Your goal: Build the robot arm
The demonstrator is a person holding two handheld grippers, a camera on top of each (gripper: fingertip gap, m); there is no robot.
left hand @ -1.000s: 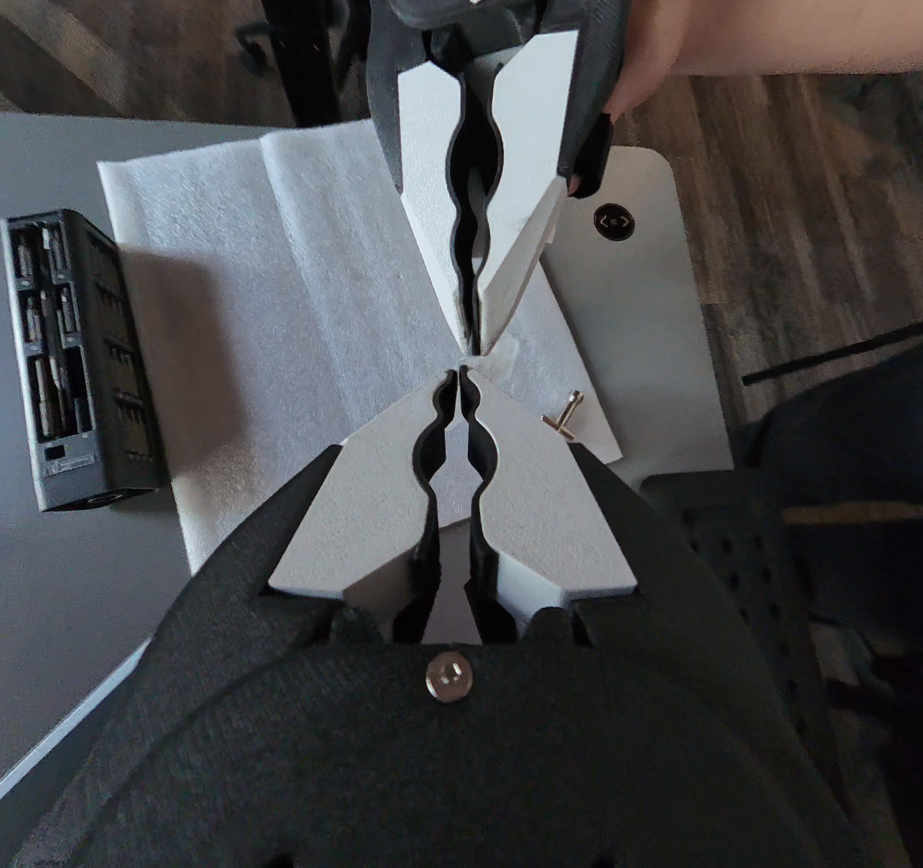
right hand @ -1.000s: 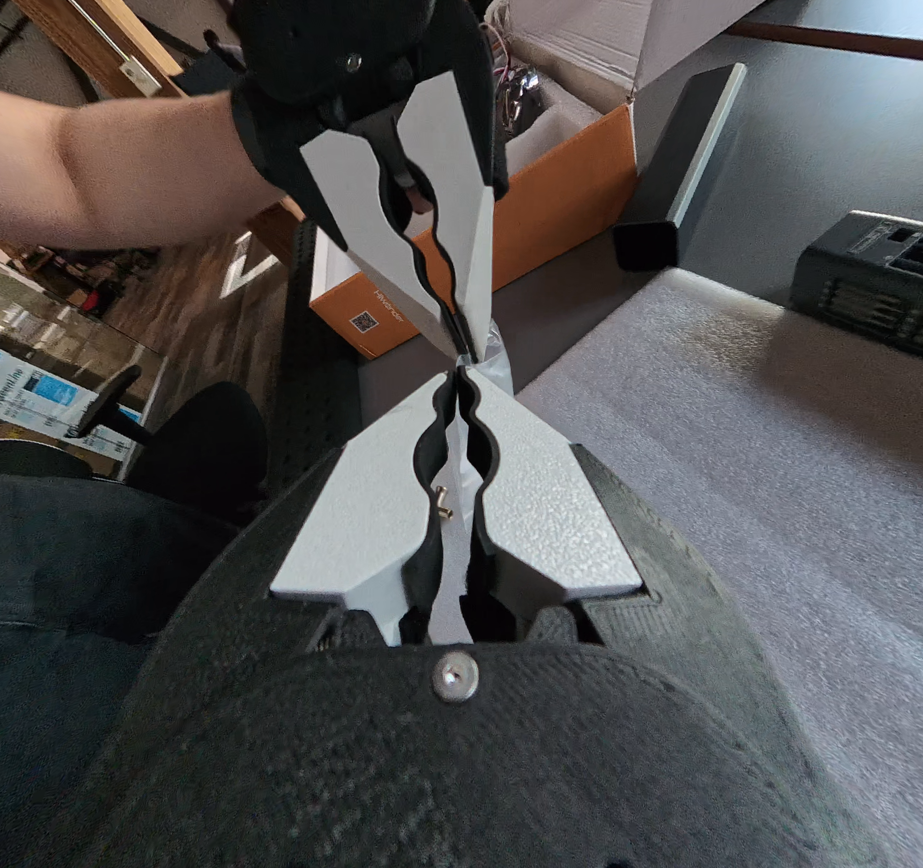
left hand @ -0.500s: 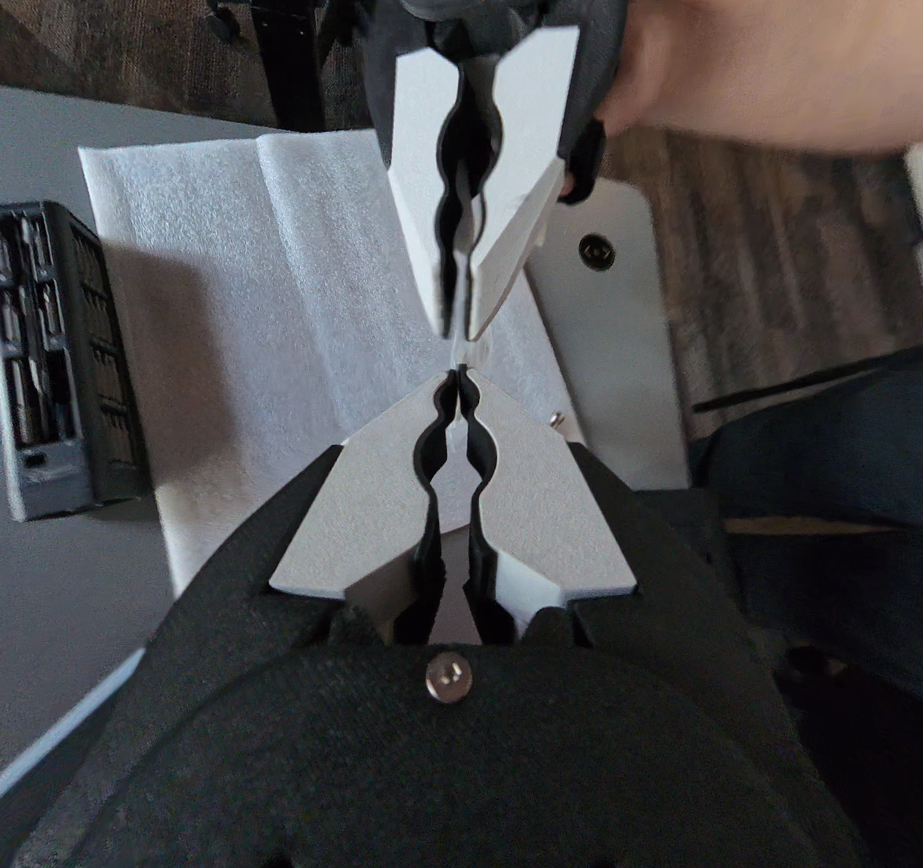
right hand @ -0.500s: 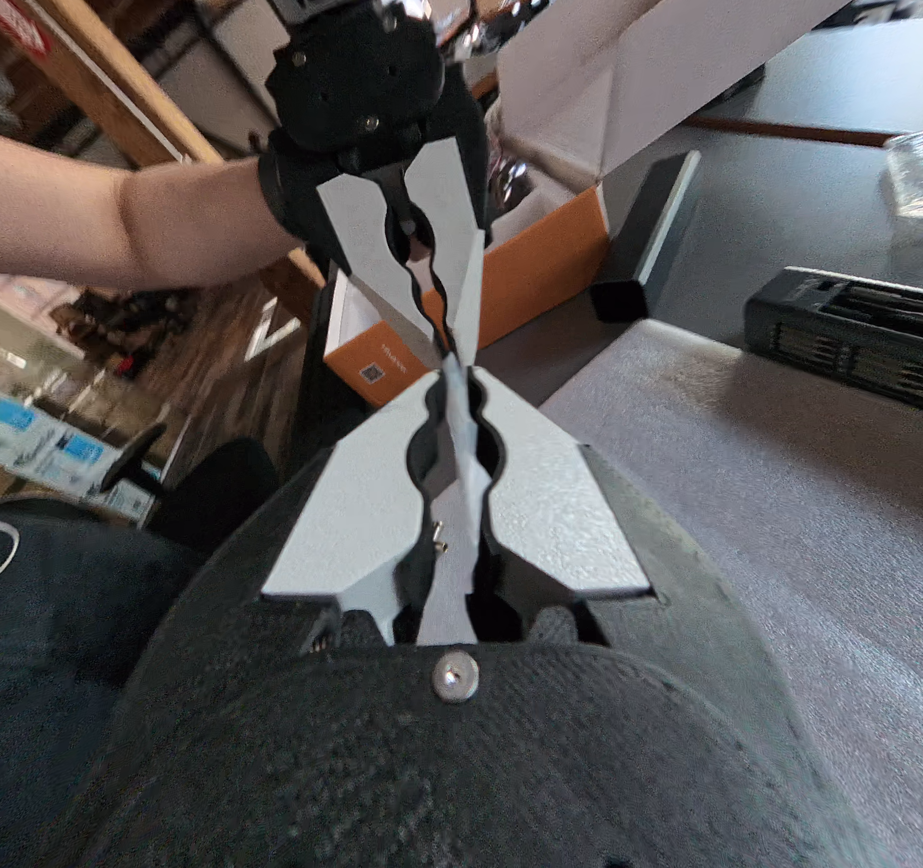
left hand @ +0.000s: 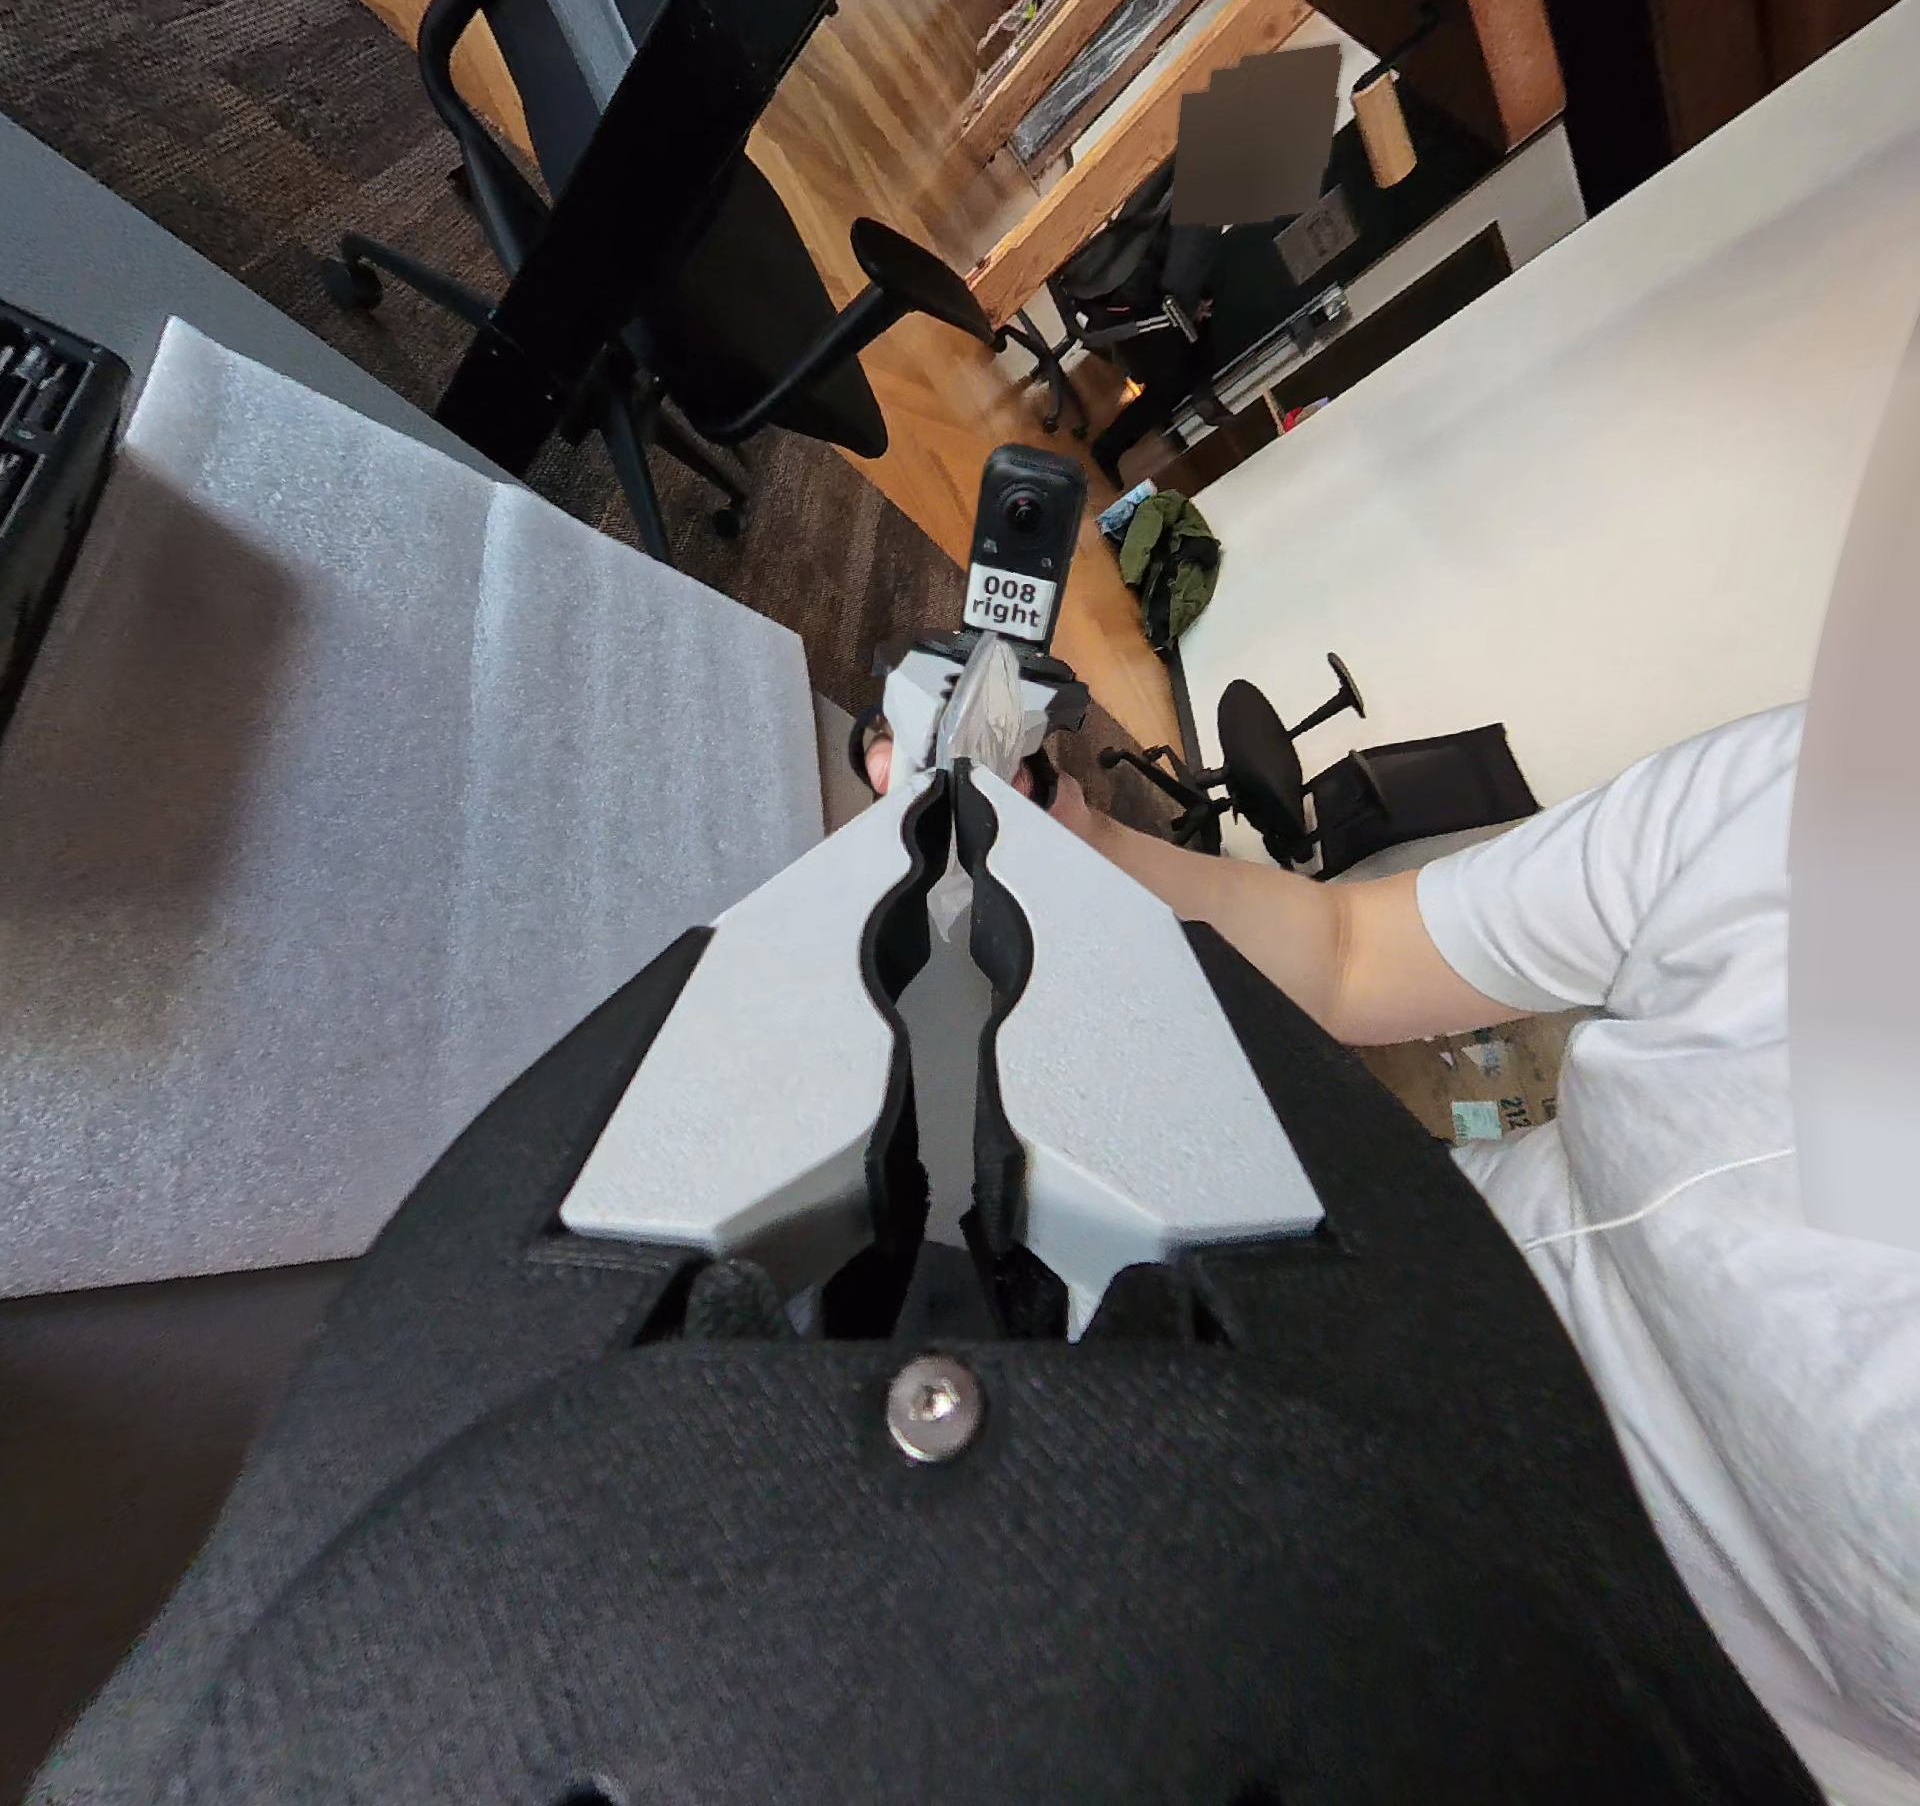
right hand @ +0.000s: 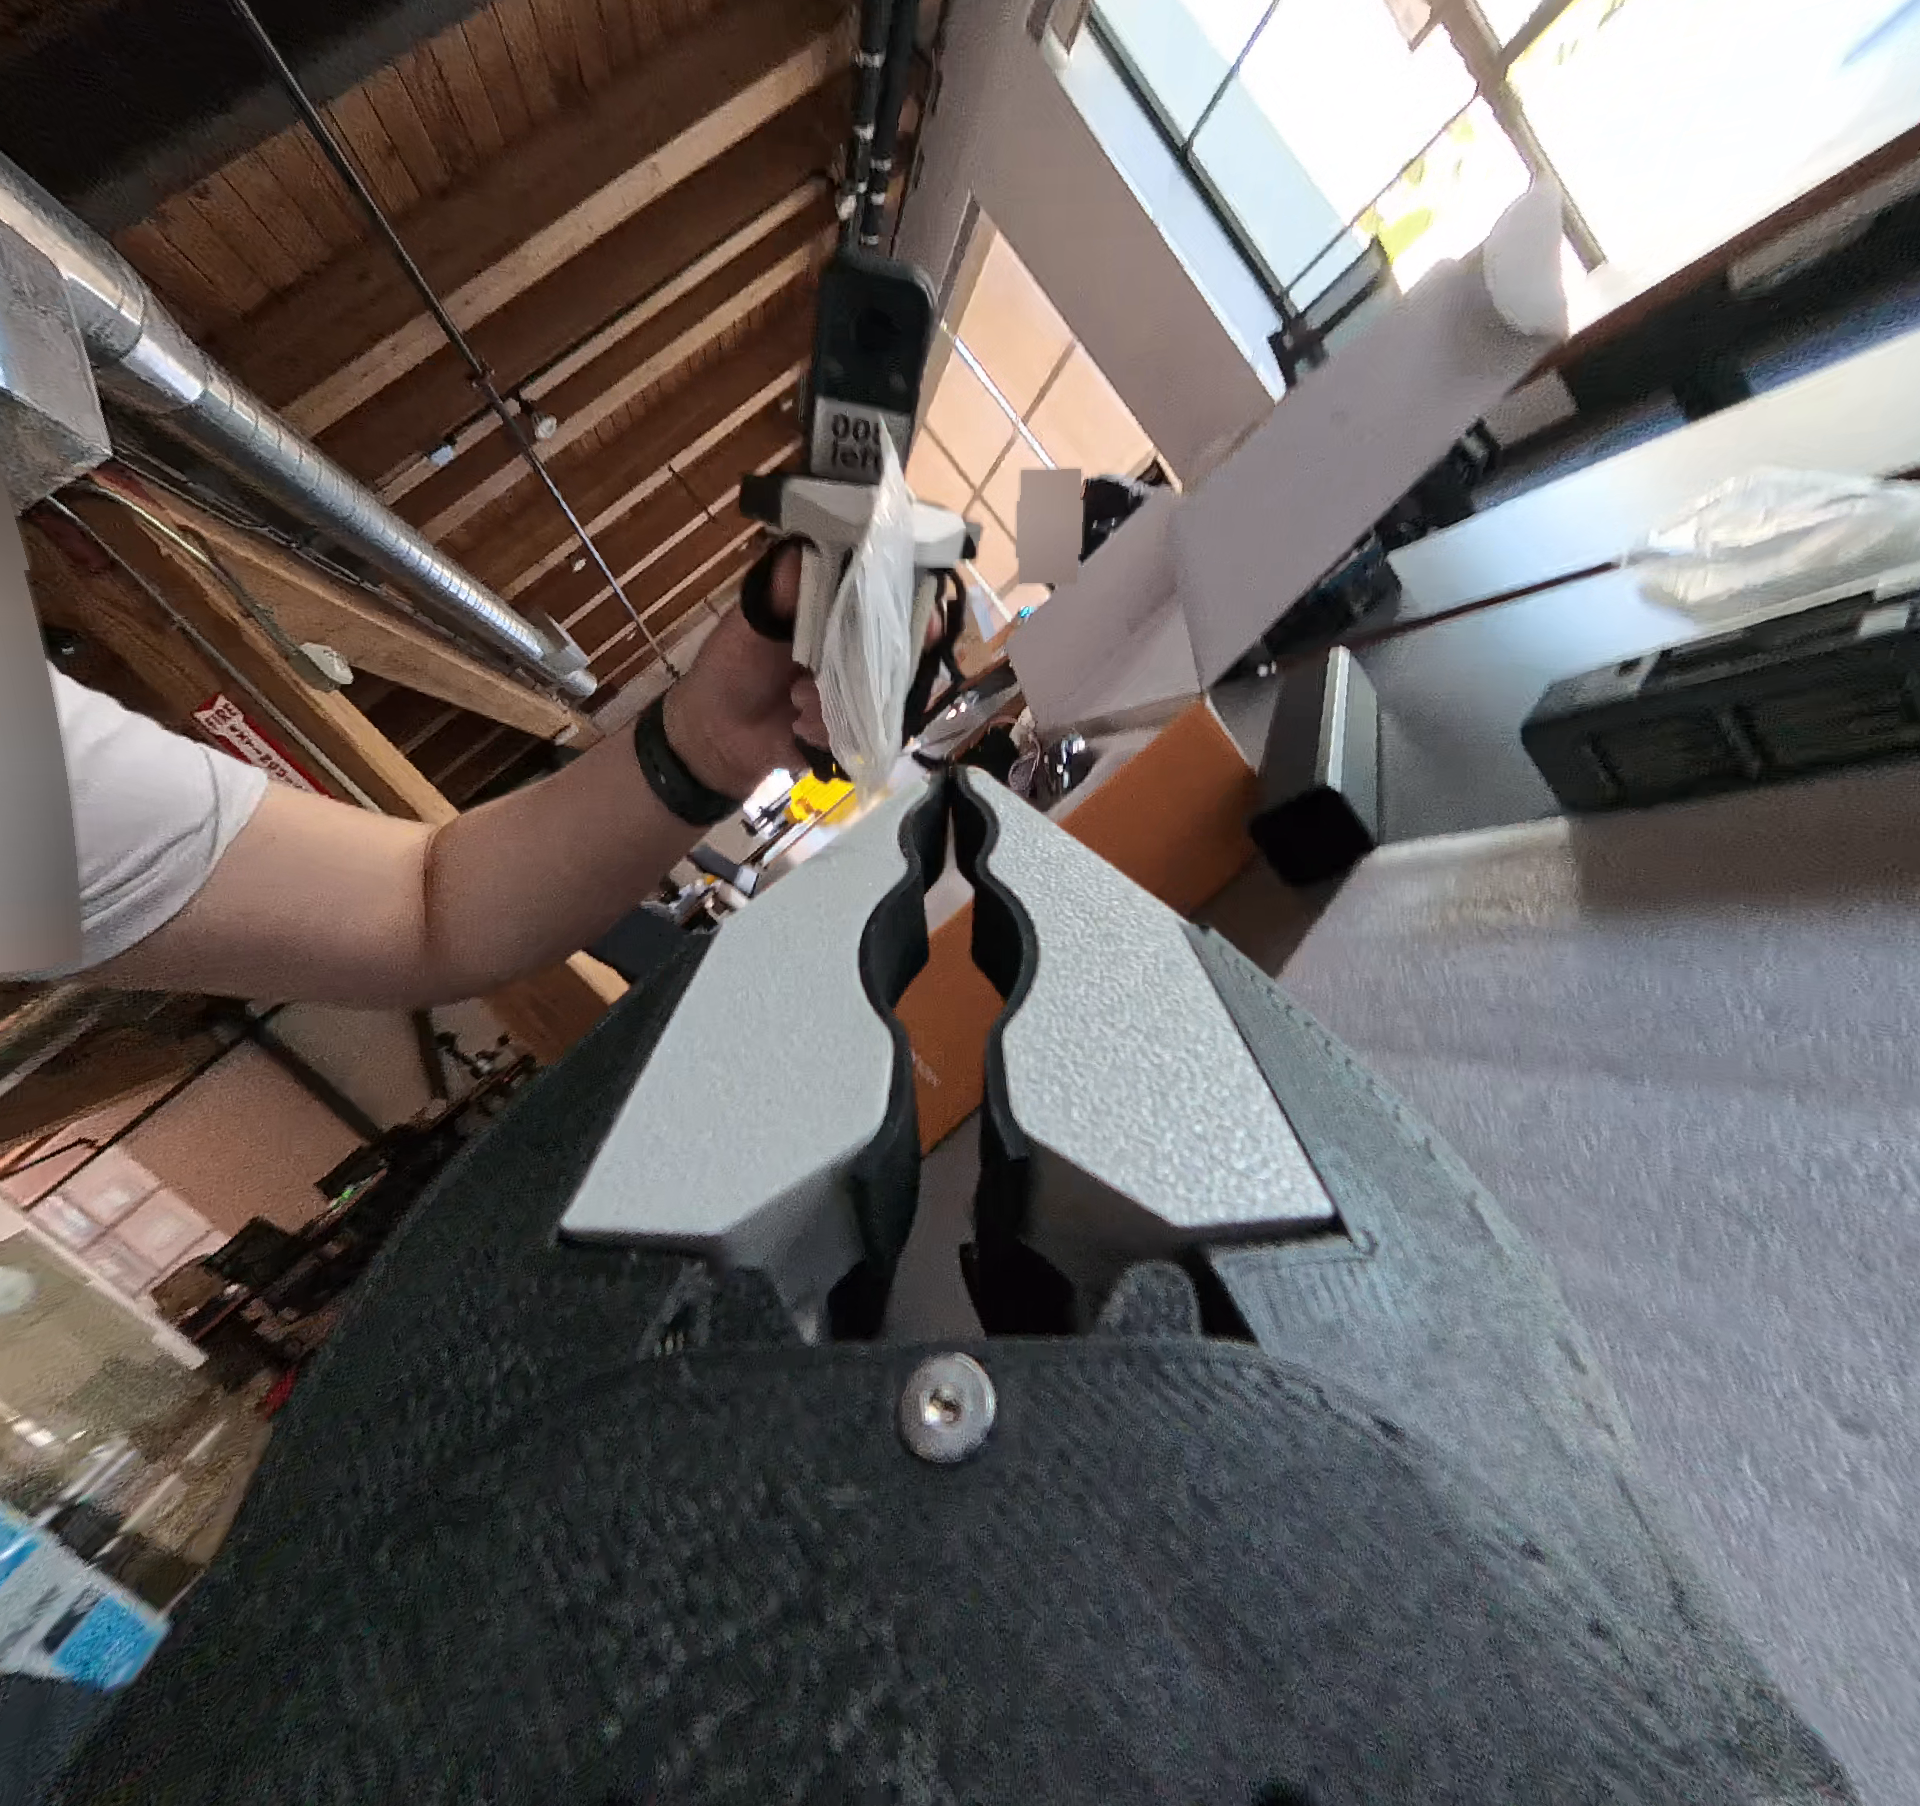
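My left gripper (left hand: 954,777) is shut on a small clear plastic bag (left hand: 982,717). A bit of the bag shows between its jaws, and the rest sticks out past the tips toward my right gripper (left hand: 971,717), which faces me head-on. In the right wrist view the bag (right hand: 873,634) hangs in front of the left gripper (right hand: 868,593). Its lower corner meets the closed tips of my right gripper (right hand: 951,788). No bag shows farther back between the right jaws. A person's hand (right hand: 748,696) holds the left gripper.
A white foam sheet (left hand: 364,821) lies on the grey table and also shows in the right wrist view (right hand: 1662,1133). A black bit case (right hand: 1714,717) sits on it. An orange box (right hand: 1143,821) stands behind. Office chairs (left hand: 748,322) stand on the floor. The person's arm (left hand: 1299,935) is at the right. There is about 9 cm between the tips of the two grippers. The black bit case (right hand: 1714,717) is about equally far from each gripper, around 25 cm.
Both grippers have tilted up from the table and drawn apart, and the bag now spans the gap. The small metal screw on the foam is out of view.
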